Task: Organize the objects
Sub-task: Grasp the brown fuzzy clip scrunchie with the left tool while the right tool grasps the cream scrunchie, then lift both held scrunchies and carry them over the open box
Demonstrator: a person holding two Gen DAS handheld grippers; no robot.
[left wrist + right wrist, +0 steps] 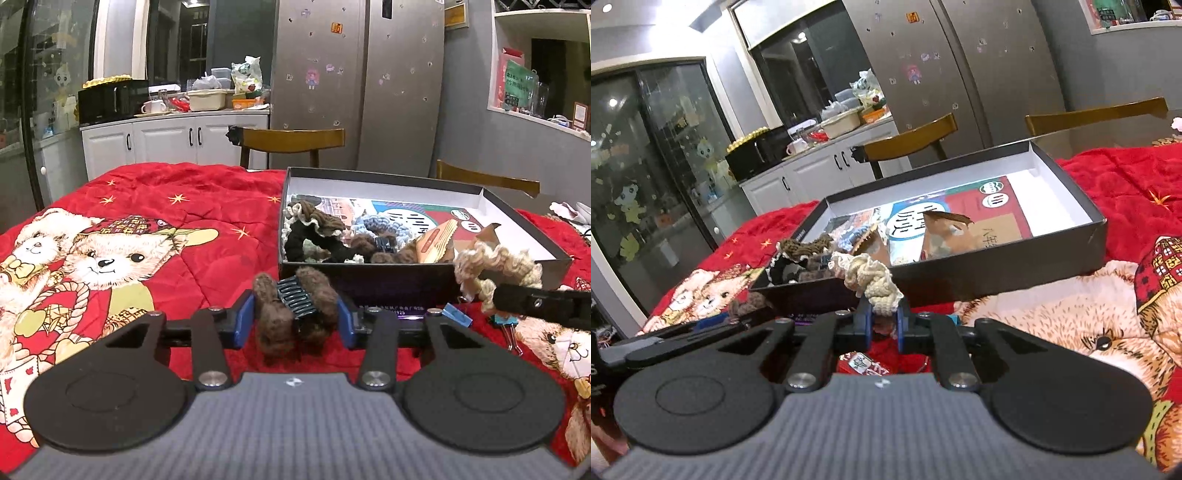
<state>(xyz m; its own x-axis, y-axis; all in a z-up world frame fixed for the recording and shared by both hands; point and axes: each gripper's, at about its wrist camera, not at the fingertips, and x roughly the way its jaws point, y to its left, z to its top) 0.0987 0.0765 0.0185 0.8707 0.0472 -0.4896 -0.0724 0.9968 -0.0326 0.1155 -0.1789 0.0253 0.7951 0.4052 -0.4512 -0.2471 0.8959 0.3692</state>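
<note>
A fuzzy brown hair claw clip (273, 325) with a dark comb sits between the blue pads of my left gripper (295, 314), which touch it on both sides, just above the red blanket and in front of the black box (369, 286). My right gripper (884, 317) is shut on a cream knitted scrunchie (875, 280), held up near the box's front wall (997, 273). The left wrist view shows that scrunchie (495, 266) at the box's front right corner. Several scrunchies (321, 225) lie heaped in the box's near left corner.
The box stands on a red bear-print blanket (166, 229) over the table. Cardboard packets (945, 236) and printed paper lie inside it. Blue binder clips (458, 314) sit on the blanket by the box. A small red packet (860, 363) lies under the right gripper. Wooden chairs (291, 140) stand behind.
</note>
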